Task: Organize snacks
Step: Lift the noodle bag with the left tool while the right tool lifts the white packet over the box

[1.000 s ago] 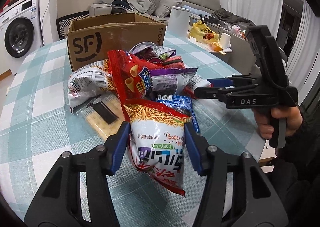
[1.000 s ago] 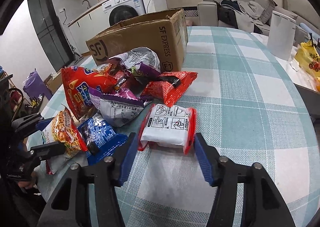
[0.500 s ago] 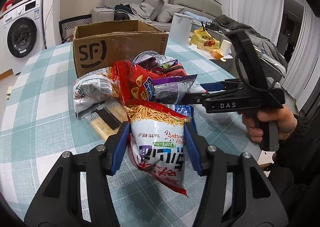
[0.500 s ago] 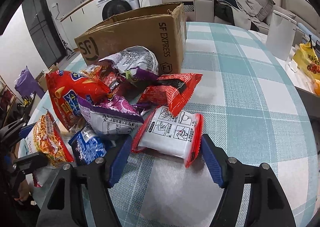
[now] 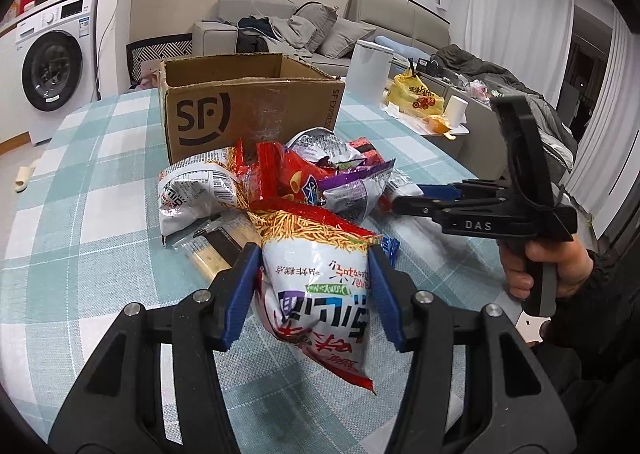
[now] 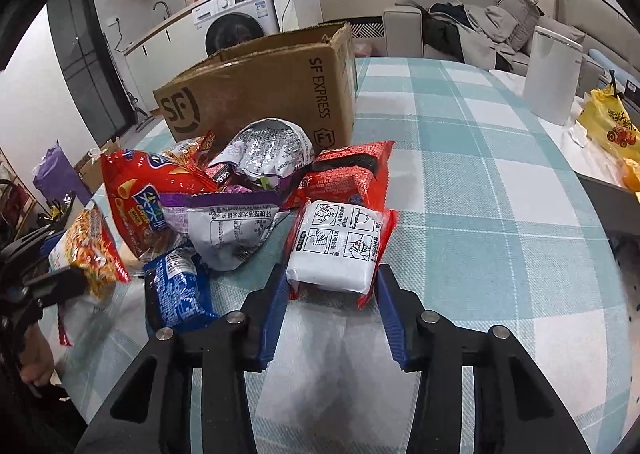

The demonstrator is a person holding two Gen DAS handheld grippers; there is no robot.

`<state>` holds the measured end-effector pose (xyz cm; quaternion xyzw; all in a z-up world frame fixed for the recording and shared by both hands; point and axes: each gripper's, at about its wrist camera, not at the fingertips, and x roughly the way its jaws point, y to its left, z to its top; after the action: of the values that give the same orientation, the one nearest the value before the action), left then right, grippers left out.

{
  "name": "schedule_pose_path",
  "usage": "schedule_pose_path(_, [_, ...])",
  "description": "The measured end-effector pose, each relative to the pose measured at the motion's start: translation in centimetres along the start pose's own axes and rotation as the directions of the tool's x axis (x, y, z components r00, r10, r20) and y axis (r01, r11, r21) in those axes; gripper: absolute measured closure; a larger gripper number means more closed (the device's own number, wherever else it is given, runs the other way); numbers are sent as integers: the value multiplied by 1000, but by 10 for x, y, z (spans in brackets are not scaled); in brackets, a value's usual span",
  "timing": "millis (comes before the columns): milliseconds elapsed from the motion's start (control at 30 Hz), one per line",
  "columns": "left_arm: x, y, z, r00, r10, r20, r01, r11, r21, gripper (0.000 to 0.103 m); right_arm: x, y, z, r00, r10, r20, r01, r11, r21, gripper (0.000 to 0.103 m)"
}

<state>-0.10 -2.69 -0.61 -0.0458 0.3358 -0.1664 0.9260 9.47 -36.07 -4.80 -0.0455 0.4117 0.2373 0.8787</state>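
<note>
A: Where is the noodle-stick bag [image 5: 316,286]?

B: Centre of the left wrist view, clamped between the left gripper [image 5: 314,286] fingers, its long axis running toward the camera, lifted off the counter [image 5: 80,182]. A second ago it sat lower, nearer the pile.

A: And the right gripper [image 6: 330,286]?

B: Its fingers hug both sides of the white noodle pack [image 6: 340,246], apparently clamped on it; a second ago they stood wider. The cardboard box [image 6: 256,94] lies straight ahead, upper centre, likely the destination for both.
</note>
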Motion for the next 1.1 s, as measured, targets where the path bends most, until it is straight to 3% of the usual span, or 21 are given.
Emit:
schedule_pose_path(500, [-24,5,20,994,33,106,-28,998,-47,52,-55,7,4,983,64,172,-64,998,-8,59])
schedule_pose_path(1100, [-40,18,77,969,105,224,-88,993,-85,52,-68,28,50,961,132,244,-120,991,-63,59])
